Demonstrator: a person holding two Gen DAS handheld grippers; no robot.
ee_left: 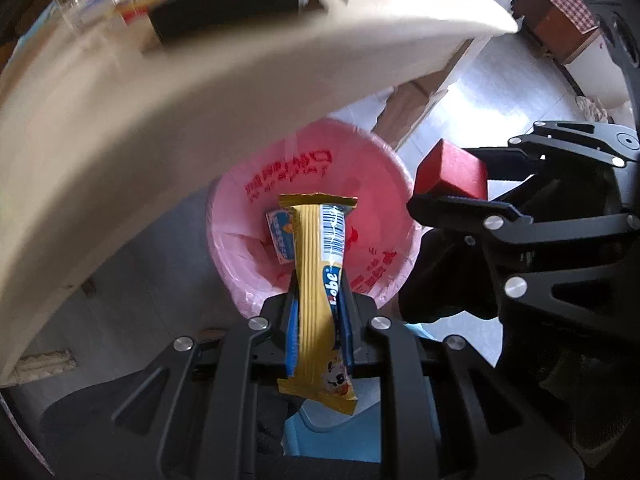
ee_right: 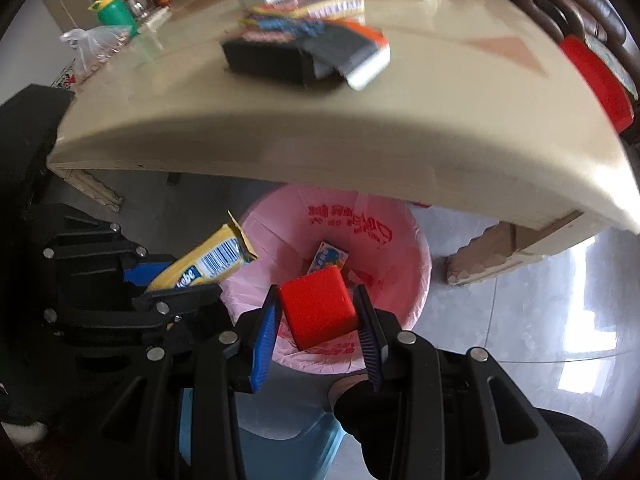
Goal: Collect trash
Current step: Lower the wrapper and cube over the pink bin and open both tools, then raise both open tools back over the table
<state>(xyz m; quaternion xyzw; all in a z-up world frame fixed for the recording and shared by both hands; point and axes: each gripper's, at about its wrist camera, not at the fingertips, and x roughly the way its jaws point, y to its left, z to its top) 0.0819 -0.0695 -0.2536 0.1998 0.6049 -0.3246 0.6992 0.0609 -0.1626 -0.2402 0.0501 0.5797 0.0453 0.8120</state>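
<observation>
Left claw [ee_left: 320, 312] clamps a yellow wrapper [ee_left: 320, 280] above the pink-lined bin [ee_left: 384, 196].

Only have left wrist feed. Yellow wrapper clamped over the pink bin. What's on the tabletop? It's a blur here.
Observer: A pile of flattened packets behind a black box.
Operator: Right gripper's load, square between the pads?
Observer: No, the red block sits tilted between the blue pads.
Operator: Anything at the table's far end?
Observer: A green bottle and a clear plastic bag.
</observation>
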